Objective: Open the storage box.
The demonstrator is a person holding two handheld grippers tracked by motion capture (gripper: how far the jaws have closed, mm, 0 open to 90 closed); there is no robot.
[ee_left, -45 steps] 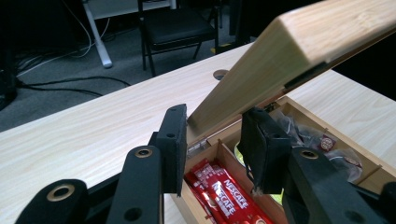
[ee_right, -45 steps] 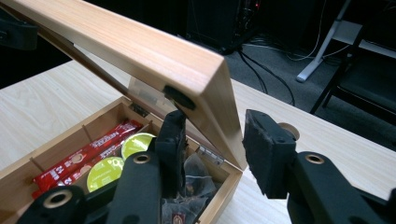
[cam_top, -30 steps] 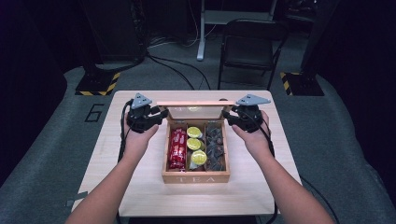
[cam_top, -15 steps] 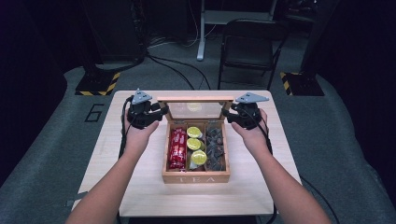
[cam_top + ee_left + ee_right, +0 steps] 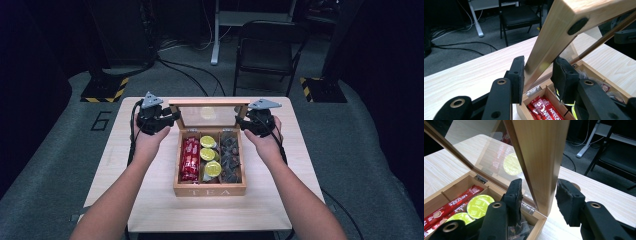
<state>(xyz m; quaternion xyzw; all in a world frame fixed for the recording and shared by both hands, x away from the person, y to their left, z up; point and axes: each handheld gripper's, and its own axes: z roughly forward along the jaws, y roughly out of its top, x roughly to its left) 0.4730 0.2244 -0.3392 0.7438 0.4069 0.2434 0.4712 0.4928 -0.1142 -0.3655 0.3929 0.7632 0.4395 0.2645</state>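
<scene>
A wooden tea box [image 5: 210,190] sits mid-table with its glass-paned lid [image 5: 209,102] standing up at the back. My left gripper [image 5: 172,117] is shut on the lid's left frame bar [image 5: 554,32], and both pads press the wood in the left gripper view [image 5: 539,72]. My right gripper [image 5: 242,121] is shut on the right frame bar [image 5: 539,150], which sits between its pads [image 5: 539,192]. Inside the box lie red sachets [image 5: 190,159], yellow-green capsules [image 5: 209,155] and dark packets [image 5: 230,157].
The light wooden table [image 5: 150,200] has bare surface on both sides of the box and in front of it. A black chair [image 5: 265,55] and cables lie on the floor beyond the far edge. Dark carpet surrounds the table.
The lid's top bar has swung a little further back, away from me, and both grippers have followed it. Both grips have held.
</scene>
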